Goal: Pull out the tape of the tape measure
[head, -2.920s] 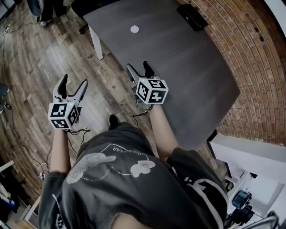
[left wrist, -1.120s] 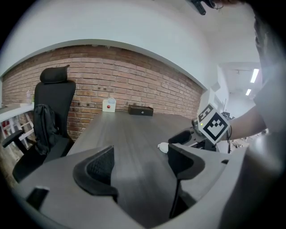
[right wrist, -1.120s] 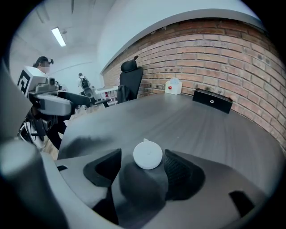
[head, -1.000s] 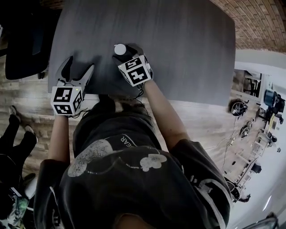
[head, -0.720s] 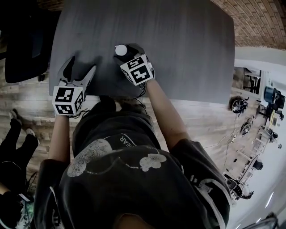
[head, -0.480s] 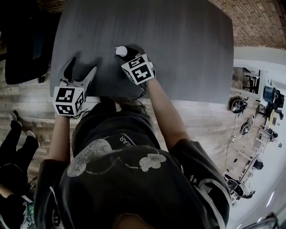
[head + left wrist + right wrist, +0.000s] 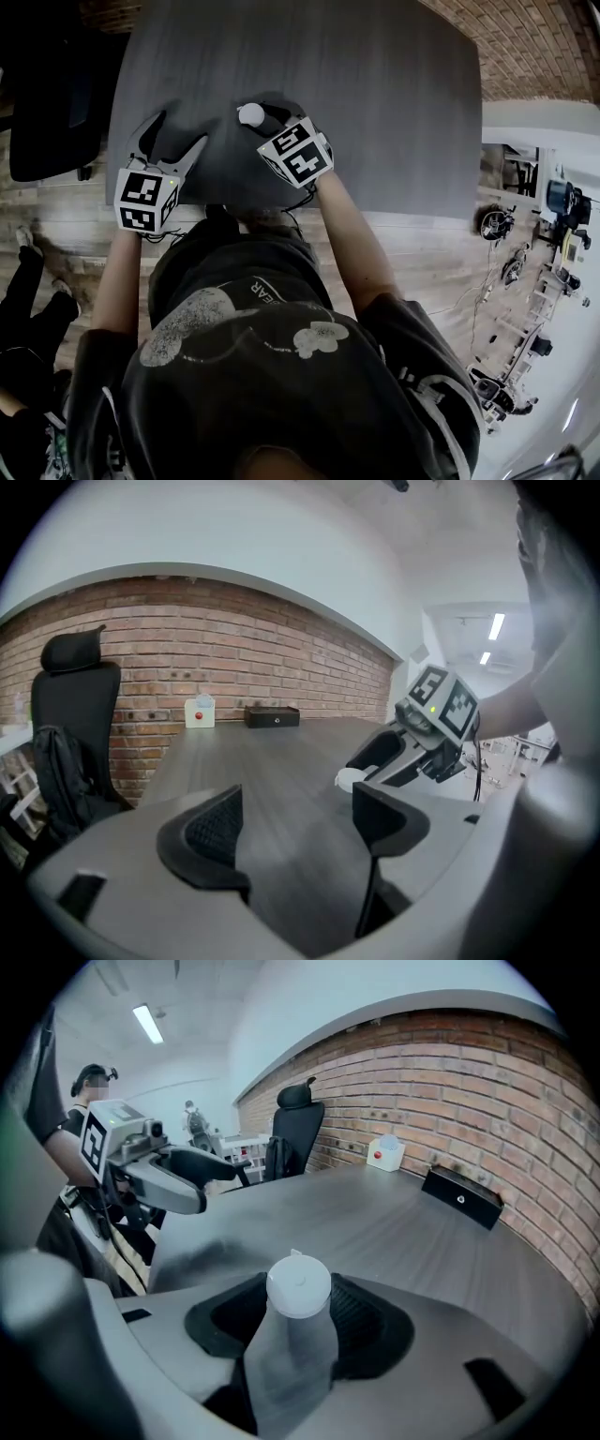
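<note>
The tape measure (image 7: 250,114) is a small white round case near the front of the dark grey table (image 7: 375,94). My right gripper (image 7: 255,116) is shut on it, one pad pressing each side of the case (image 7: 298,1285). No tape shows outside the case. My left gripper (image 7: 176,133) is open and empty over the table's front left part, well left of the case. In the left gripper view, nothing lies between its jaws (image 7: 298,817), and the right gripper (image 7: 375,761) with the white case (image 7: 349,780) appears to their right.
A black box (image 7: 461,1199) and a small white box with a red button (image 7: 386,1154) sit at the table's far edge by the brick wall. A black office chair (image 7: 47,94) stands left of the table. People stand in the room behind (image 7: 94,1082).
The person has walked up to the table. Over the last second the right gripper's jaws have closed onto the white case, and the left gripper has edged forward over the table.
</note>
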Action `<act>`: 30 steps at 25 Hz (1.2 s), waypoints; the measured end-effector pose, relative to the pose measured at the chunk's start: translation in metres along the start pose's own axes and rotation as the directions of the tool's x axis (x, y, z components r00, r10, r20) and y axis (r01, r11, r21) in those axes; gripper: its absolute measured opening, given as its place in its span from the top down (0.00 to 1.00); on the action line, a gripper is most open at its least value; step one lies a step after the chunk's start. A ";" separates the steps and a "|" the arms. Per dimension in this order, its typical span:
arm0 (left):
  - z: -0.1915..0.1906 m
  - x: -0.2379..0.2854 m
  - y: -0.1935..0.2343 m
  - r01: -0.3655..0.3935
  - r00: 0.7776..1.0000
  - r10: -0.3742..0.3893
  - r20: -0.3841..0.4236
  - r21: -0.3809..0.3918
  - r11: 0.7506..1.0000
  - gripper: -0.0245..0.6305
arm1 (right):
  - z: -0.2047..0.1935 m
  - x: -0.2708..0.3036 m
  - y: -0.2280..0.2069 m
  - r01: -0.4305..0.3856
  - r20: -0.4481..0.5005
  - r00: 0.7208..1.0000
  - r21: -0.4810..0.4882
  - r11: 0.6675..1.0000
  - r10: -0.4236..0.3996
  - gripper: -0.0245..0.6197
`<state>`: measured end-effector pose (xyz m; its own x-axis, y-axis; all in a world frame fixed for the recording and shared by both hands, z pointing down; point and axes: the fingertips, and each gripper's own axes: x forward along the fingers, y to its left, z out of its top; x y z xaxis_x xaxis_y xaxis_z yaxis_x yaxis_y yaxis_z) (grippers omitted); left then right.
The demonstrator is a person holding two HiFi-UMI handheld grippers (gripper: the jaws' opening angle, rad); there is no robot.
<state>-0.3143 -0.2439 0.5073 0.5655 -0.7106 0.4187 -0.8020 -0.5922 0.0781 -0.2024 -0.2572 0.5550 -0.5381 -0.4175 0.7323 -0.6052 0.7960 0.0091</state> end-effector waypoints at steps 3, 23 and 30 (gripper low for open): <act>0.009 0.007 -0.004 0.034 0.999 -0.034 0.001 0.030 0.999 0.40 | 0.014 -0.017 0.008 -0.036 0.017 0.999 -0.032 0.999 0.037 0.60; 0.060 0.041 -0.062 0.233 0.972 -0.237 -0.008 0.210 0.949 0.54 | 0.044 -0.086 0.022 -0.148 0.078 0.982 -0.227 0.962 0.170 0.60; 0.077 0.055 -0.068 0.227 0.973 -0.229 -0.020 0.243 0.943 0.56 | 0.048 -0.097 0.004 -0.195 0.080 0.971 -0.276 0.941 0.225 0.60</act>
<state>-0.2136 -0.2717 0.4553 0.7300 -0.5487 0.4075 -0.5818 -0.8118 -0.0509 -0.1808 -0.2347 0.4517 -0.7055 -0.2618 0.6586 -0.3028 0.9515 0.0539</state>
